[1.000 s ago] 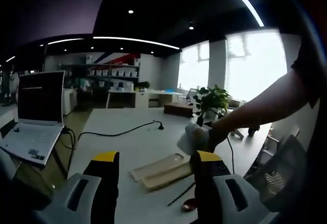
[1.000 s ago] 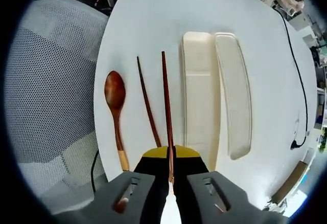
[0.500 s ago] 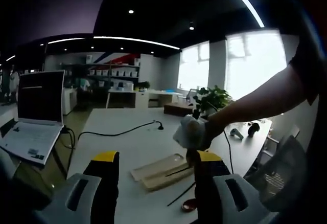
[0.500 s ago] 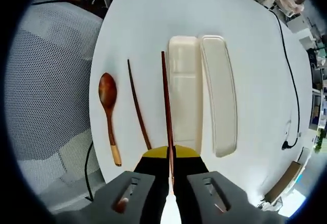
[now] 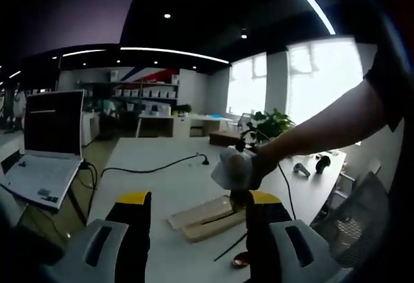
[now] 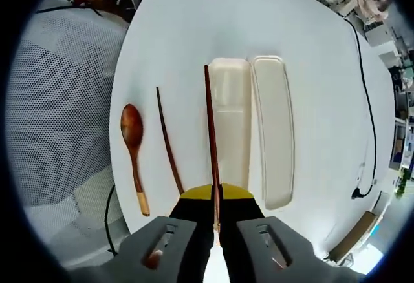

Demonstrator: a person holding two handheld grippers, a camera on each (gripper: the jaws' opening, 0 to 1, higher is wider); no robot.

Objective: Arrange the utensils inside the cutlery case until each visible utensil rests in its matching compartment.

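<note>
**One chopstick lifted, nothing in the case yet**

In the right gripper view the right gripper (image 6: pixel 215 200) is pinching a dark wooden chopstick (image 6: pixel 211 134) by its near end; the stick runs toward 12 o'clock and lines up along the left edge of the open cutlery case (image 6: pixel 234 128). The case sits on the white table (image 6: pixel 194 31), its compartments bare as far as can be seen, with the lid (image 6: pixel 273 128) lying just beside it at 3 o'clock. The second chopstick (image 6: pixel 167 139) lies on the table at about 9 o'clock of the held one, and the wooden spoon (image 6: pixel 134 150) lies further out the same way, near the table edge. So I judge the task barely begun: one chopstick is on its way, while the other chopstick and the spoon are left

In the left gripper view the left gripper (image 5: pixel 197 228) is held low and level, jaws spread with nothing between them. Beyond it, at 1 o'clock, the person's arm (image 5: pixel 323 131) reaches down over the case, the hand wrapped round the right tool
</note>
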